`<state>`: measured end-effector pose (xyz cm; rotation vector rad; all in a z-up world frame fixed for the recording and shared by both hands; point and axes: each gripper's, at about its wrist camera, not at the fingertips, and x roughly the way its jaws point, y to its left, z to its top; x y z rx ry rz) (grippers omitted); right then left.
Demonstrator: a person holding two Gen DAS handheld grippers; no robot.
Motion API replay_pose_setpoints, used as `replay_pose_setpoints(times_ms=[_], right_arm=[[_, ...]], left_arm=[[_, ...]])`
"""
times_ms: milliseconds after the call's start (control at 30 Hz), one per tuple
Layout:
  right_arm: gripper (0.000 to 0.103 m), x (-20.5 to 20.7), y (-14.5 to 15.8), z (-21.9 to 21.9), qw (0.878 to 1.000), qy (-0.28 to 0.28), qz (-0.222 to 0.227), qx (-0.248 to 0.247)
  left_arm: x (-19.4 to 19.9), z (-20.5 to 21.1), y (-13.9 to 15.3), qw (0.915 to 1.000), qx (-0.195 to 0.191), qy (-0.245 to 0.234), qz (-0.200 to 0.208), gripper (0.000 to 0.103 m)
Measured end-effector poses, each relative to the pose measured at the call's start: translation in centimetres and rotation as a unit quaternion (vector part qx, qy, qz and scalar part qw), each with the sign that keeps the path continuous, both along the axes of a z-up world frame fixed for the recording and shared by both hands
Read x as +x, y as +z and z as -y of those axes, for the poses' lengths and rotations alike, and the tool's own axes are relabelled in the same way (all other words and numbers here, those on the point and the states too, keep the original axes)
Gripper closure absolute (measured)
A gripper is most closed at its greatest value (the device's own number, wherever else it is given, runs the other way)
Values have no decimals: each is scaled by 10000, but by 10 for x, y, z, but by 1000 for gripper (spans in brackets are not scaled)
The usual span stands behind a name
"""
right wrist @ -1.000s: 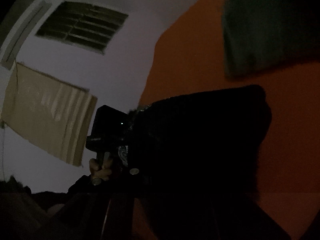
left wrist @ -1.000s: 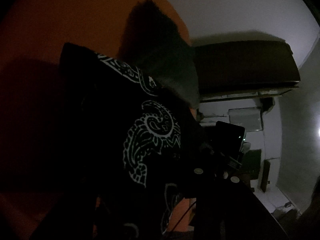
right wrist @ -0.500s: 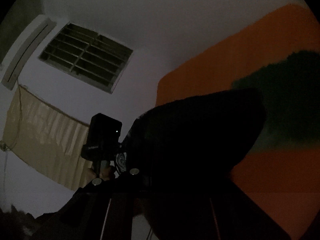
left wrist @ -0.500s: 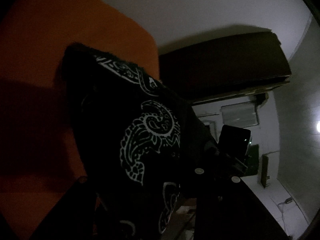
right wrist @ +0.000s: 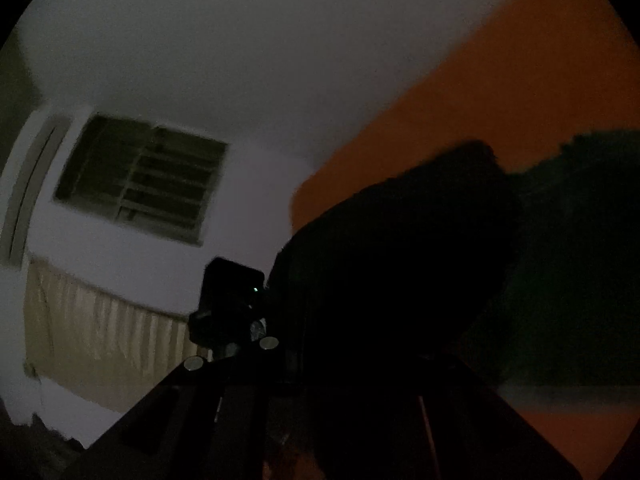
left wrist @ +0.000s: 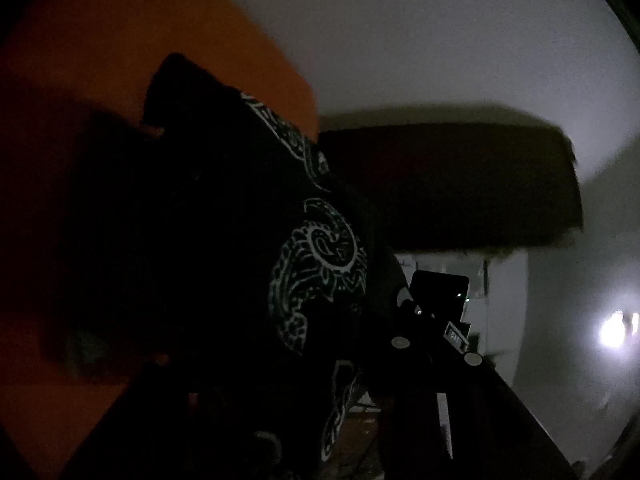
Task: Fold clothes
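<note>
Between the two grippers, a black cloth printed with white paisley patterns (left wrist: pixel 316 264) hangs raised above the orange surface (left wrist: pixel 120 40), draped dark and bunched. It fills the left gripper (left wrist: pixel 280 420), which appears to be pinching it, though the dim view hides the jaws. On the right wrist view the right gripper (right wrist: pixel 360 400) is buried in the same cloth (right wrist: pixel 400 260); whether it is clamped I cannot tell. A dark green garment (right wrist: pixel 568 240) lies beyond.

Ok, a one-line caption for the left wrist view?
Dim room: black paisley-print garment held up before the orange surface, the other tool alongside.
</note>
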<state>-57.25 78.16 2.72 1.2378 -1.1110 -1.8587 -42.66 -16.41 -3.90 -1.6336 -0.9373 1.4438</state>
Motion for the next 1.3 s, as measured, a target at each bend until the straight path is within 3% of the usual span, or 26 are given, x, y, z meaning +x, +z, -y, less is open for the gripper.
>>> replay_pose_setpoints(times_ms=[200,267,300,367,433,567,667,767,933,1000,1033,1067,1167,1300], right_arm=[[93,-30,-156,-13,9900,106,1367,342],[88,-25,-194,-18,9853,78,1680,297],[83,-21,-197,-23,9854,47,1686,243],[57,-12,-203,-33,9854,-16,1696,133],[50,1,-205,-42,9866,-26,1630,93],[48,30,-206,-46,9871,163,1590,34],[48,47,-214,-36,9868,326,1585,-60],[48,59,-219,-29,9909,278,1313,-56],[48,71,-226,-33,9941,61,1027,-342],[48,73,-224,-34,9952,84,930,-296],[53,73,-221,-35,9948,32,980,-290],[62,74,-218,-36,9943,-21,1030,-284],[79,76,-208,-39,9924,-177,1183,-277],[81,93,-180,-39,9845,-383,1550,-725]], left_arm=[[-22,-16,-135,9939,-609,84,918,62],[-19,-20,-160,9930,-498,0,1074,59],[-19,-19,-162,9935,-406,-65,1065,59],[-20,-14,-156,9947,-261,-192,981,55],[-19,0,-143,9959,-203,-230,853,51],[-6,44,-115,9986,-195,106,489,29],[27,69,-112,9978,-317,491,319,26],[53,51,-134,9972,229,544,461,26],[69,1,-169,9962,-205,645,557,26],[72,-7,-171,9939,-153,961,526,28],[72,-11,-168,9928,-170,1084,478,31],[72,-15,-165,9918,-202,1194,417,55],[72,-27,-140,9897,-434,1318,354,94],[74,-23,-110,9873,-302,1433,608,94]])
